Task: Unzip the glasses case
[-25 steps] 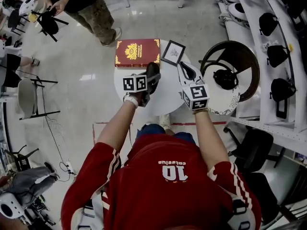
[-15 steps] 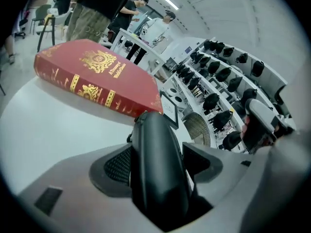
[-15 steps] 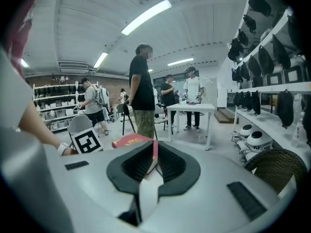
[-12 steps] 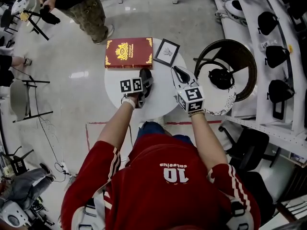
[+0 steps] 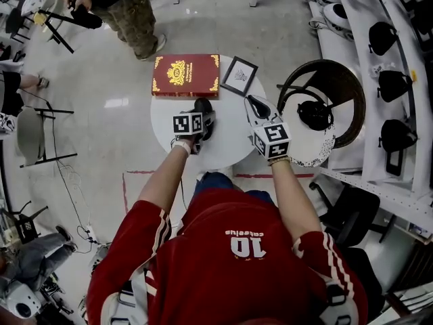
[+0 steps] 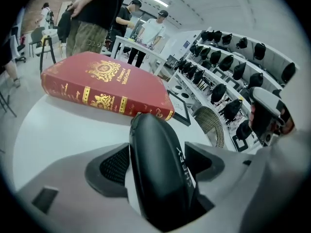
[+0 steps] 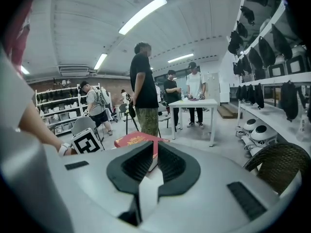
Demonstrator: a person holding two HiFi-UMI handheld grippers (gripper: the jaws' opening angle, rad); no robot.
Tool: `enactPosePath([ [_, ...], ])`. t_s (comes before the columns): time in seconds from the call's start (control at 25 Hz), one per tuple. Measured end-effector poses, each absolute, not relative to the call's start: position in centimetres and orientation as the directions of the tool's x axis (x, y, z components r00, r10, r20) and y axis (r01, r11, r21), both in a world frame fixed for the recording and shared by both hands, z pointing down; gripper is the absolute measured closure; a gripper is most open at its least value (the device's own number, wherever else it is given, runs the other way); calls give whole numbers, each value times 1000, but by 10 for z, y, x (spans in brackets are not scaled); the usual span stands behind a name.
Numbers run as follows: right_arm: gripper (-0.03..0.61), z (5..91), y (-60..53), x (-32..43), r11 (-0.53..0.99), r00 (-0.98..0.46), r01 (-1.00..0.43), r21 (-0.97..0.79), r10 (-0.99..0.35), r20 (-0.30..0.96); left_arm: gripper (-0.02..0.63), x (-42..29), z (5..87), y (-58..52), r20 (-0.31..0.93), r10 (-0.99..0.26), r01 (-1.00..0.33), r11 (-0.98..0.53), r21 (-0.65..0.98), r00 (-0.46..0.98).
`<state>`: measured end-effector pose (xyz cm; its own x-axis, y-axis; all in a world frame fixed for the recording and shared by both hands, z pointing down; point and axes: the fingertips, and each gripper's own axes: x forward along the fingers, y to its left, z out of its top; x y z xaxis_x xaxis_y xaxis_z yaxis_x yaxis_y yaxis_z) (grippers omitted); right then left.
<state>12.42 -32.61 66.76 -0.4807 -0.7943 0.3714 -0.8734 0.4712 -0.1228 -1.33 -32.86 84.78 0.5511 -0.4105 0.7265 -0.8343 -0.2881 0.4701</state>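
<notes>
A black zipped glasses case (image 5: 202, 105) lies lengthwise on the round white table (image 5: 230, 144), its far end pointing at the red book (image 5: 186, 74). My left gripper (image 5: 205, 119) straddles the case (image 6: 150, 140). Its jaws have just been opening, and a thin gap shows between the left pad and the case. In the left gripper view the left gripper (image 6: 160, 163) has the case filling most of the space between its pads. My right gripper (image 5: 256, 103) hovers over the table's right side, clear of the case. Its pads (image 7: 138, 164) are almost together with nothing between them.
A small black picture frame (image 5: 239, 75) lies beside the book at the table's far edge. A dark wicker chair (image 5: 338, 80) stands right of the table, with shelves of helmets beyond. A person stands past the book (image 5: 128, 9), and others are further off.
Both grippers have come down toward the table. The left one has set the case onto the tabletop, and its jaws now stand a little wider around it.
</notes>
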Motion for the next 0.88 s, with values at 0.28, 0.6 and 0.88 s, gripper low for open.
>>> enactPosePath([
  [0.28, 560, 657, -333, 116, 482, -494, -867, -127, -795, 353, 258, -32, 836, -331, 719, -439, -842, -284, 458, 539],
  [0.6, 560, 647, -336, 106, 486, -496, -865, -121, -798, 341, 258, -42, 794, -341, 659, -505, -830, -320, 458, 558],
  [0.88, 560, 626, -335, 95, 486, -492, -868, -106, -809, 322, 258, -47, 738, -345, 586, -564, -813, -379, 443, 582],
])
